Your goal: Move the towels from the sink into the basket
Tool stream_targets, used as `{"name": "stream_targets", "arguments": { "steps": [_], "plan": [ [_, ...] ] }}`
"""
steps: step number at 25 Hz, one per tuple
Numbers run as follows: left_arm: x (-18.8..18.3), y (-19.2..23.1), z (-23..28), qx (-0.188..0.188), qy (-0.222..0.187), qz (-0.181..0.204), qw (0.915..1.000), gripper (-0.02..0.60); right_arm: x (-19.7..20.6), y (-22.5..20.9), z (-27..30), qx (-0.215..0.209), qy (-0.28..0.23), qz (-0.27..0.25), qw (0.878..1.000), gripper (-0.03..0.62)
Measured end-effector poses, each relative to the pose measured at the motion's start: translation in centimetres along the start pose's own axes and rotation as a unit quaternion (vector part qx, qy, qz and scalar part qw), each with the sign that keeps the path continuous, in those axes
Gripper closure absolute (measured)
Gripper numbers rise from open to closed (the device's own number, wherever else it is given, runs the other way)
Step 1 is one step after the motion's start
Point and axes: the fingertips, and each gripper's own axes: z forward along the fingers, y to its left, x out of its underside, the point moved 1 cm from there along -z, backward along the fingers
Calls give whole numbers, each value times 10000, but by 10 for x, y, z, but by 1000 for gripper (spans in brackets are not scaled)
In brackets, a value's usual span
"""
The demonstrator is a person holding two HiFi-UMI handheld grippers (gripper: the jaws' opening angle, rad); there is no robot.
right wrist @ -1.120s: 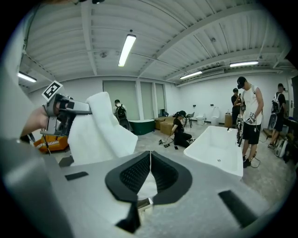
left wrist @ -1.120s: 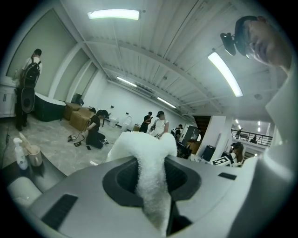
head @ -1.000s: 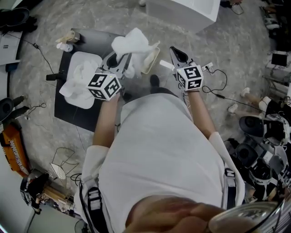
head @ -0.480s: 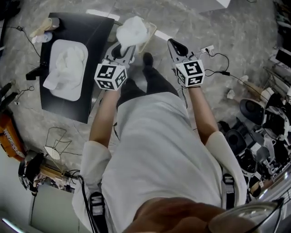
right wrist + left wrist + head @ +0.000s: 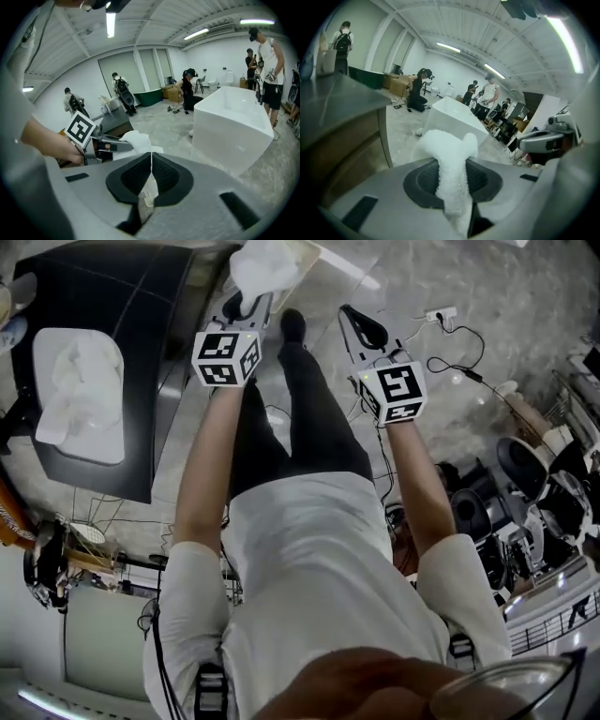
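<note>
My left gripper (image 5: 247,302) is shut on a white towel (image 5: 266,263) and holds it up at the top of the head view, in front of the cream basket (image 5: 306,255), which is mostly hidden. In the left gripper view the towel (image 5: 451,168) is pinched between the jaws and flops over their tips. More white towel (image 5: 79,390) lies in the white sink (image 5: 49,341) set in the black counter at the far left. My right gripper (image 5: 352,318) hovers to the right of the left one, shut with nothing held (image 5: 151,161).
The black counter (image 5: 141,352) has its corner close to my left arm. A power strip and cables (image 5: 441,313) lie on the marble floor at the right, with dark equipment (image 5: 539,493) beyond. A large white block (image 5: 232,122) stands ahead. Several people stand in the background.
The view has swung away from the sink, which slid to the far left. My left gripper kept its hold and carried the towel toward the top, by the basket. The right gripper stayed shut.
</note>
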Motion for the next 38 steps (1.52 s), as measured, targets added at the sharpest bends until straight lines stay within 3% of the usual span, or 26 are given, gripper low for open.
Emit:
{"name": "stream_targets", "arguments": {
  "steps": [10, 11, 15, 16, 21, 27, 33, 38],
  "plan": [
    [174, 90, 170, -242, 1016, -153, 9944, 471, 138, -48, 127, 35, 338, 550, 9979, 589],
    [189, 98, 181, -293, 1104, -125, 9934, 453, 150, -51, 137, 36, 374, 584, 9976, 591],
    [234, 130, 199, -586, 1458, -53, 9876, 278, 187, -55, 167, 24, 498, 676, 9965, 591],
    [240, 134, 198, -631, 1498, -50, 9867, 276, 194, -55, 171, 15, 533, 676, 9963, 591],
    [248, 128, 181, -606, 1527, -71, 9864, 262, 206, -49, 174, -17, 684, 657, 9955, 591],
    [233, 114, 160, -525, 1501, -126, 9872, 262, 182, -44, 169, -8, 654, 526, 9965, 591],
    [189, 95, 116, -464, 1392, -124, 9891, 264, 133, -19, 151, -94, 533, 308, 9981, 591],
    [146, 63, 58, -380, 1219, -188, 9916, 305, 89, 15, 112, -193, 503, 151, 9984, 591]
  ]
}}
